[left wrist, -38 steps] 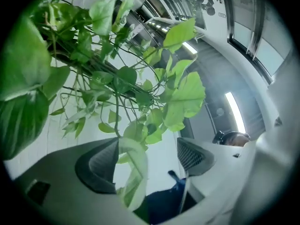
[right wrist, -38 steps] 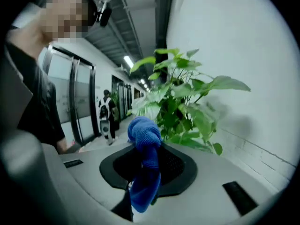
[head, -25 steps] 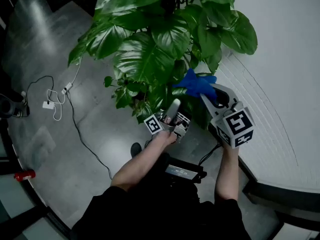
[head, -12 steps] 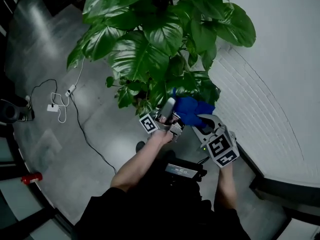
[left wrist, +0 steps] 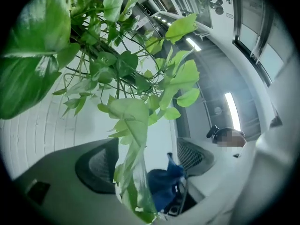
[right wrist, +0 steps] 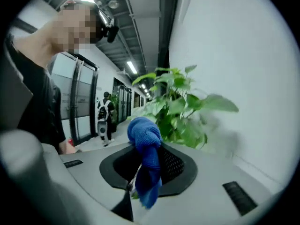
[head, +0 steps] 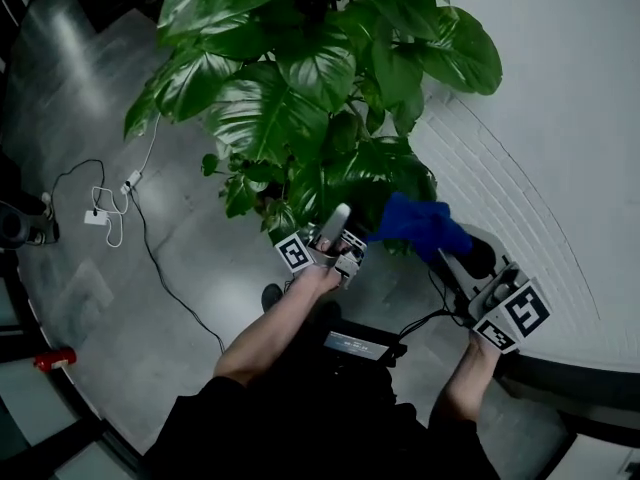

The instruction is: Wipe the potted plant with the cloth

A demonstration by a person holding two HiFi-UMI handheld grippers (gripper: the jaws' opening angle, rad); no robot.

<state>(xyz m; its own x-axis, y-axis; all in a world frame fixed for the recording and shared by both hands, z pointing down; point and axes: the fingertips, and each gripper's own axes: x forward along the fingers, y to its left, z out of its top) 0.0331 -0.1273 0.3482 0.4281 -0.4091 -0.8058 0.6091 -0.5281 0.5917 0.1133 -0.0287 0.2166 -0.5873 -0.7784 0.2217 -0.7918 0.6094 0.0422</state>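
The potted plant spreads large green leaves across the top of the head view. My left gripper sits under its lower leaves. In the left gripper view my left gripper has its jaws apart, and a long pale leaf hangs down through the gap. The blue cloth is bunched in my right gripper, just right of the left one and below the foliage. In the right gripper view my right gripper is shut on the cloth, with the plant beyond it.
A curved white wall runs along the right, close behind the plant. White cables and a power adapter lie on the grey floor at the left, and a red object sits near the lower left. A person with a backpack stands far down the corridor.
My right gripper carried the cloth down from the upper leaves to beside the left gripper, then swung out to the right. The left gripper stayed almost in place under the leaves.
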